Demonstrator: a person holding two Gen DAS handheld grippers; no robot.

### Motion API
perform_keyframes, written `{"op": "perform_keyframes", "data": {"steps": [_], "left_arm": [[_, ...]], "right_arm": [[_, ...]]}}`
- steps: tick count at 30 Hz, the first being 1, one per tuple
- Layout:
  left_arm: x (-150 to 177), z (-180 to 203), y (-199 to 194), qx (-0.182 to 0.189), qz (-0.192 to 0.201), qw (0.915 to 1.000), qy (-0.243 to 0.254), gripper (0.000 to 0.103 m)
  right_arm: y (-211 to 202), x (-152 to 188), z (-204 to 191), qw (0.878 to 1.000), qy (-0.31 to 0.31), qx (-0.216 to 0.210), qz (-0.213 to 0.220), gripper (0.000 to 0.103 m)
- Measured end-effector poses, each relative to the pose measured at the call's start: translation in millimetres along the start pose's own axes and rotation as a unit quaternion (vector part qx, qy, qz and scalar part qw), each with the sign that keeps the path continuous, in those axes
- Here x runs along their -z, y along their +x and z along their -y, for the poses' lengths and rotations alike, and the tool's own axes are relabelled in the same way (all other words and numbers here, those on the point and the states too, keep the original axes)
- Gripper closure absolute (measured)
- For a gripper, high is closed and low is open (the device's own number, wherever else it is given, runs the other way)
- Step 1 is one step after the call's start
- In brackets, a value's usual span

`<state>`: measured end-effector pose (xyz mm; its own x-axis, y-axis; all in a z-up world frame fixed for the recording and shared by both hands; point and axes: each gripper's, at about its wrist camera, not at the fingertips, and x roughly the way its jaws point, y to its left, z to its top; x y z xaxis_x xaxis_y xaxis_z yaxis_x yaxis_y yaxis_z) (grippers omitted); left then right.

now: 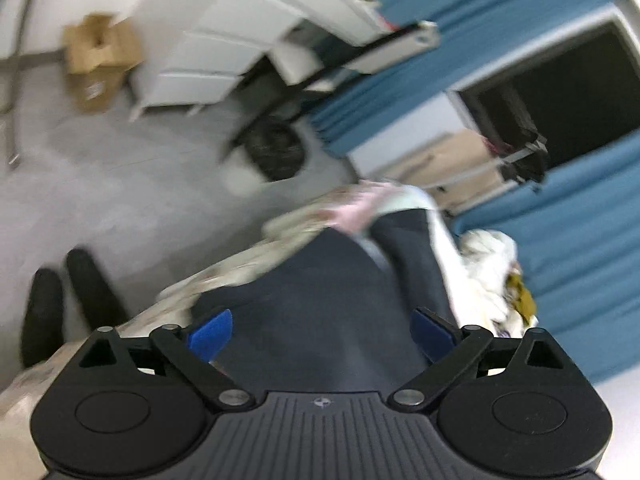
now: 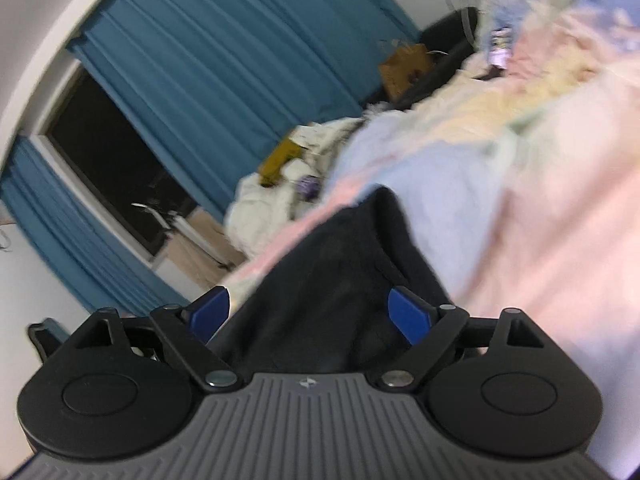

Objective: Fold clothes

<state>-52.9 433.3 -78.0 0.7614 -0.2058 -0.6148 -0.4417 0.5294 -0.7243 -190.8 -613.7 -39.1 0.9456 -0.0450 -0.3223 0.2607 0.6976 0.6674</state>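
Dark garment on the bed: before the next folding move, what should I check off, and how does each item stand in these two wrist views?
1. Left tongs open: ok, blue pads wide apart.
2. Right tongs open: ok, pads apart.
3. Dark garment lies between both pairs of pads: ok, but neither pair is closed on it.
4. Garment spread flat: cannot tell, both views are blurred and show only part of it.
5. Space on the pastel blanket for folding: cannot tell, a white pile lies close by.
6. Garment edges located for gripping: not ok, no clear hem or corner visible at the pads.
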Motion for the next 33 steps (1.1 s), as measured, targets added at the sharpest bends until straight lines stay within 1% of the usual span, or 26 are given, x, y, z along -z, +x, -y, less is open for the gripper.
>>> {"op": "perform_keyframes", "data": {"steps": [1, 2, 3, 5, 7, 9, 10, 11, 12, 15, 16, 17, 21, 22, 23, 25, 26, 27, 28, 29, 30, 33], "left_arm": [[-3, -14, -1, -0.002, -0.014, 0.9997, -0.02, 0.011], [-3, -25, -2, 0.001, -0.026, 0.999, -0.036, 0.015], [-2, -35, -1, 0.008, -0.038, 0.9981, -0.049, 0.017], [5, -41, 3, 0.022, -0.055, 0.9976, -0.036, 0.019], [16, -34, 17, 0.031, -0.088, 0.9955, -0.012, 0.019], [27, -24, 33, 0.039, -0.123, 0.9916, 0.008, 0.026], [29, -20, 41, 0.042, -0.136, 0.9897, 0.014, 0.035], [31, -16, 49, 0.041, -0.148, 0.988, 0.016, 0.039], [32, -12, 56, 0.035, -0.158, 0.9867, 0.018, 0.039], [34, 1, 72, 0.009, -0.172, 0.9842, 0.041, 0.039], [34, 4, 74, 0.004, -0.172, 0.9841, 0.043, 0.041], [34, 7, 76, -0.001, -0.172, 0.9839, 0.046, 0.046], [34, 19, 72, -0.016, -0.163, 0.9843, 0.065, 0.056], [35, 22, 69, -0.019, -0.16, 0.9844, 0.071, 0.059], [35, 25, 66, -0.022, -0.156, 0.9845, 0.077, 0.061], [36, 31, 61, -0.028, -0.149, 0.9846, 0.088, 0.064], [36, 33, 58, -0.031, -0.145, 0.9845, 0.094, 0.066], [37, 36, 55, -0.034, -0.141, 0.9844, 0.1, 0.066], [38, 39, 52, -0.036, -0.137, 0.9842, 0.105, 0.067], [39, 42, 48, -0.038, -0.134, 0.9842, 0.11, 0.067], [40, 44, 45, -0.038, -0.13, 0.9842, 0.114, 0.067], [40, 42, 43, -0.027, -0.125, 0.9856, 0.11, 0.066]], "right_arm": [[-8, 7, 2, 1.0, -0.011, 0.013, 0.006, 0.013], [-15, 13, 6, 1.0, -0.011, 0.022, 0.008, 0.013], [-21, 18, 10, 1.0, -0.004, 0.027, 0.006, 0.013], [-32, 29, 17, 0.999, 0.013, 0.035, 0.002, 0.013], [-40, 40, 23, 0.999, 0.025, 0.046, -0.004, 0.013], [-44, 51, 26, 0.998, 0.033, 0.058, -0.015, 0.013], [-42, 56, 28, 0.996, 0.036, 0.072, -0.026, 0.013], [-40, 60, 29, 0.995, 0.039, 0.089, -0.038, 0.013], [-37, 65, 31, 0.992, 0.042, 0.105, -0.051, 0.013], [-28, 73, 37, 0.991, 0.072, 0.088, -0.07, 0.013], [-25, 76, 39, 0.99, 0.083, 0.081, -0.075, 0.013], [-21, 79, 38, 0.99, 0.085, 0.077, -0.078, 0.013], [4, 81, 29, 0.989, 0.052, 0.106, -0.085, 0.013], [10, 81, 29, 0.988, 0.05, 0.115, -0.088, 0.015], [15, 81, 31, 0.987, 0.054, 0.124, -0.088, 0.023], [19, 81, 35, 0.985, 0.078, 0.135, -0.074, 0.036], [17, 80, 33, 0.985, 0.081, 0.138, -0.068, 0.061], [14, 79, 31, 0.984, 0.083, 0.141, -0.064, 0.077], [11, 77, 29, 0.984, 0.085, 0.144, -0.059, 0.077], [8, 76, 27, 0.984, 0.087, 0.147, -0.054, 0.081], [6, 74, 25, 0.983, 0.089, 0.149, -0.049, 0.083], [-23, 68, 0, 0.99, 0.057, 0.125, -0.018, 0.086]]}}
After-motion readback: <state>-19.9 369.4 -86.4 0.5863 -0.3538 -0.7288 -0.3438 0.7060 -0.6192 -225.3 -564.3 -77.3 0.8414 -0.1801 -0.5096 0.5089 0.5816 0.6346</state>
